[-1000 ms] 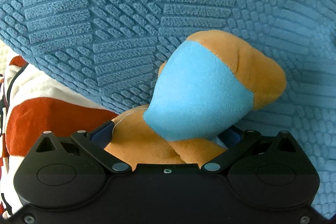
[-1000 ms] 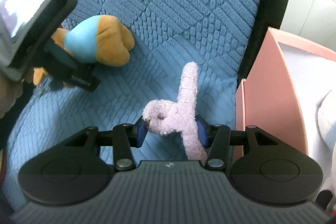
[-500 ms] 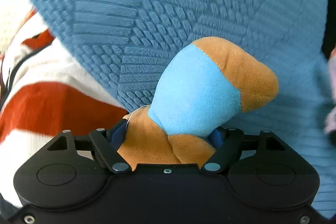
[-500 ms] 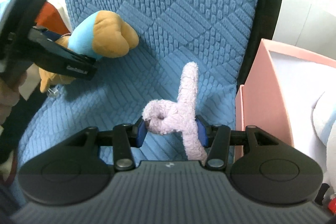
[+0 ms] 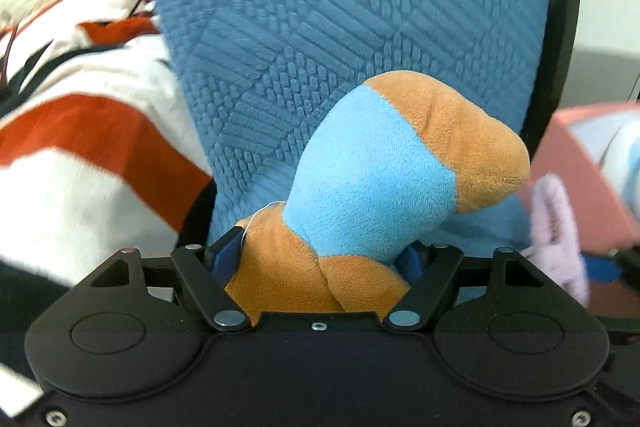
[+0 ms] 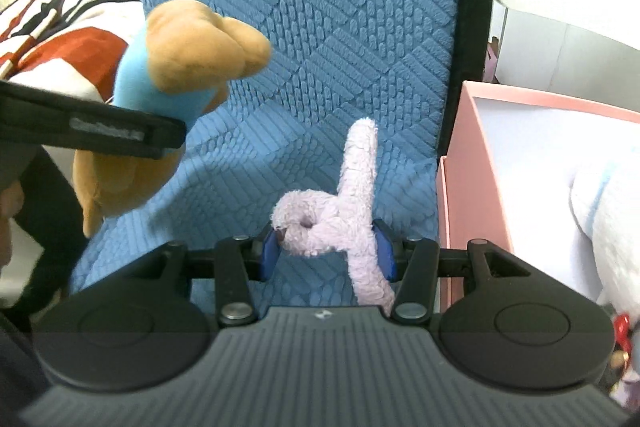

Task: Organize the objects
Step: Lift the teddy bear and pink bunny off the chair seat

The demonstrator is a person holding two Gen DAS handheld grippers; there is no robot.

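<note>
My left tongs [image 5: 316,259] have just closed on the brown-and-blue plush toy [image 5: 384,171], and their blue pads now pinch its brown lower part, holding it clear above the blue textured cushion [image 5: 340,7]. My right tongs [image 6: 328,251] pinch a pale lilac plush toy [image 6: 344,211] over the same cushion, just beside the pink box [image 6: 472,187]. A white plush [image 6: 600,195] lies inside that box. White lettering on the left tongs' finger is too blurred to read.
</note>
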